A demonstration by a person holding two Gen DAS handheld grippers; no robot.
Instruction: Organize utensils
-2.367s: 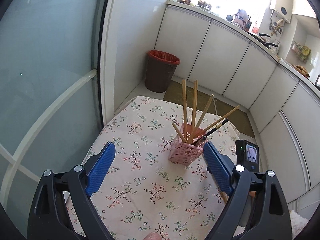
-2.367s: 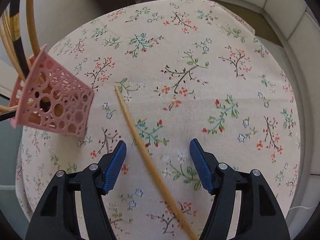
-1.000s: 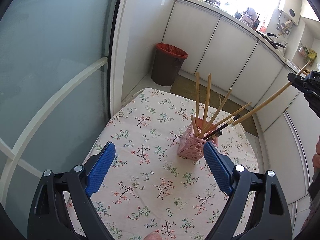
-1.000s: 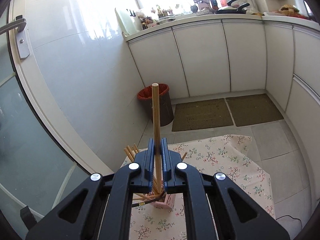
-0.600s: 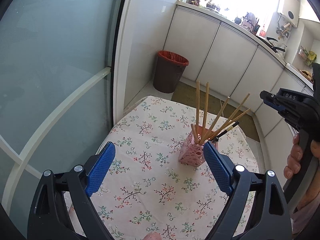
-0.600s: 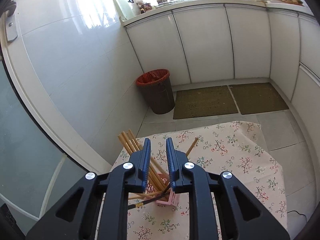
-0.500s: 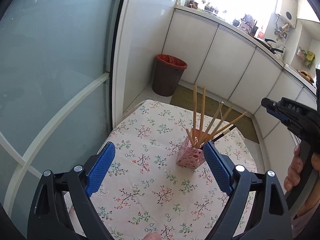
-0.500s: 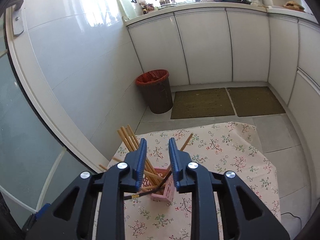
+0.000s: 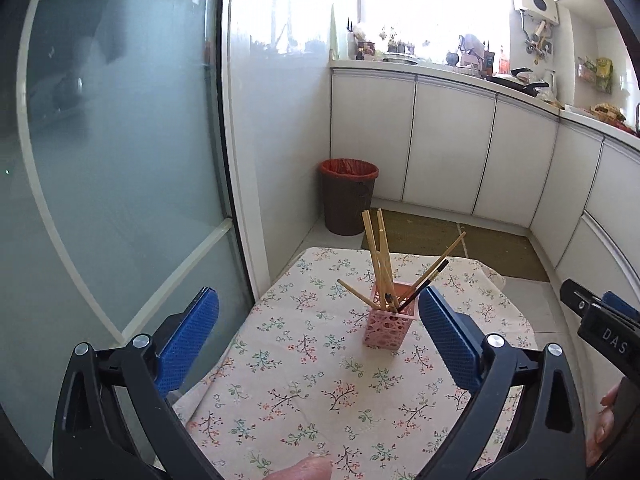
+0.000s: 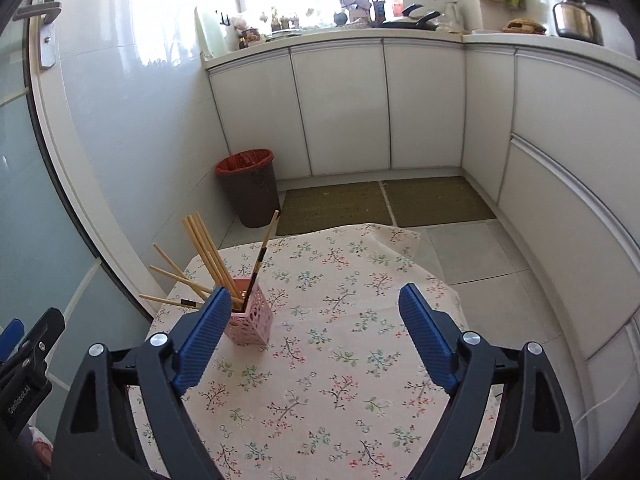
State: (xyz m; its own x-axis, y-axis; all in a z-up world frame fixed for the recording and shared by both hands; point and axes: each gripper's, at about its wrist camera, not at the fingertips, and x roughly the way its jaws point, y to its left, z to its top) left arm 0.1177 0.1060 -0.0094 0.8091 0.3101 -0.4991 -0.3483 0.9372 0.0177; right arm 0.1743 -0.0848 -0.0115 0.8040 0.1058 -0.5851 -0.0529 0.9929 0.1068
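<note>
Kitchen corner, floral tablecloth [image 10: 340,360] bare; chopsticks [image 9: 380,264] all stand fanned in pink lattice holder [image 9: 385,326] mid-table. Left gripper [image 9: 316,336] and right gripper [image 10: 312,340] both spread wide, empty, held above table; sorting looks done.

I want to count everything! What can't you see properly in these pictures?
- Chopstick bottoms: both views, hidden inside the pink holder.
- Holder's near corner: right wrist view, covered by the right gripper finger.
- Counter items: both views, too small and washed out by window glare.
- Tablecloth near edge: cut off by the left gripper.
</note>
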